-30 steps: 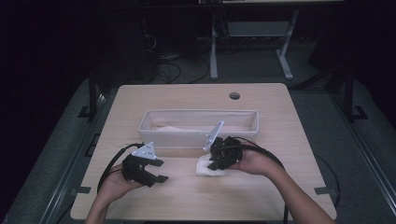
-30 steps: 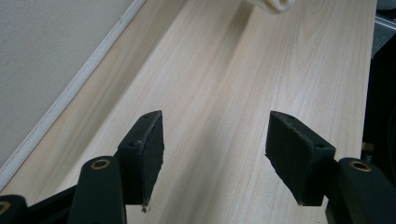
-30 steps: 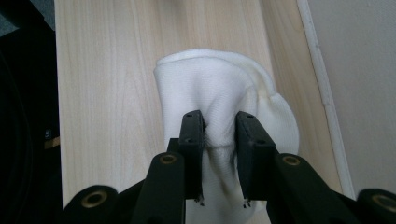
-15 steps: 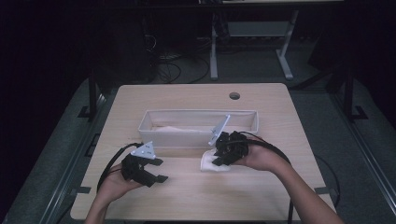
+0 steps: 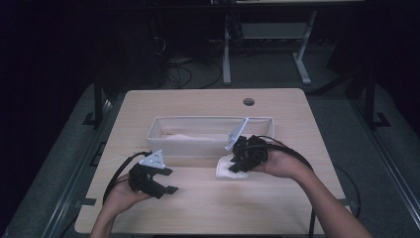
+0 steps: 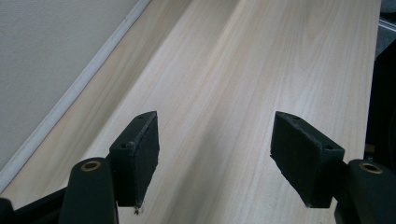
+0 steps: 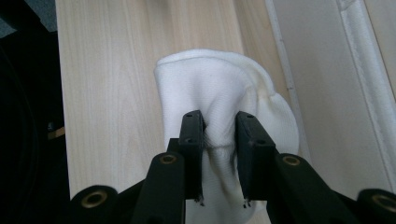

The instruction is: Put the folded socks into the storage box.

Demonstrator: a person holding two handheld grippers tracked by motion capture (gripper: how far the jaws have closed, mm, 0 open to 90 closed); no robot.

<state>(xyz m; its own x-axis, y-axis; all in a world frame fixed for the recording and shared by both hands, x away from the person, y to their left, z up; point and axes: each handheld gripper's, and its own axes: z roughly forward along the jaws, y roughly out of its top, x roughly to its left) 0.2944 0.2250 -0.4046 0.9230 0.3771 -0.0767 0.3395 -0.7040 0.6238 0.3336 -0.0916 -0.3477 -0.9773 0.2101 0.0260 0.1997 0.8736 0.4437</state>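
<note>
A folded white sock (image 5: 223, 171) hangs just over the wooden table (image 5: 277, 198) in front of a long white bin (image 5: 158, 130). My right gripper (image 5: 236, 166) is shut on it, and in the right gripper view the sock (image 7: 210, 84) bunches between the pads of that gripper (image 7: 219, 135). My left gripper (image 5: 168, 180) rests low at the table's front left. Its jaws have just been opening and stand wide, with nothing between them. In the left gripper view, bare wood lies under this gripper (image 6: 215, 154) and the bin's wall (image 6: 46, 56) is at the left.
A pale cloth (image 5: 188, 137) lies inside the bin. A round cable hole (image 5: 248, 101) is at the table's far side. Cables trail from both grippers toward the front edge. Dark floor and desk legs lie beyond the table.
My right gripper has risen a little with the sock and shifted slightly toward the bin. The left hand has stayed where it was.
</note>
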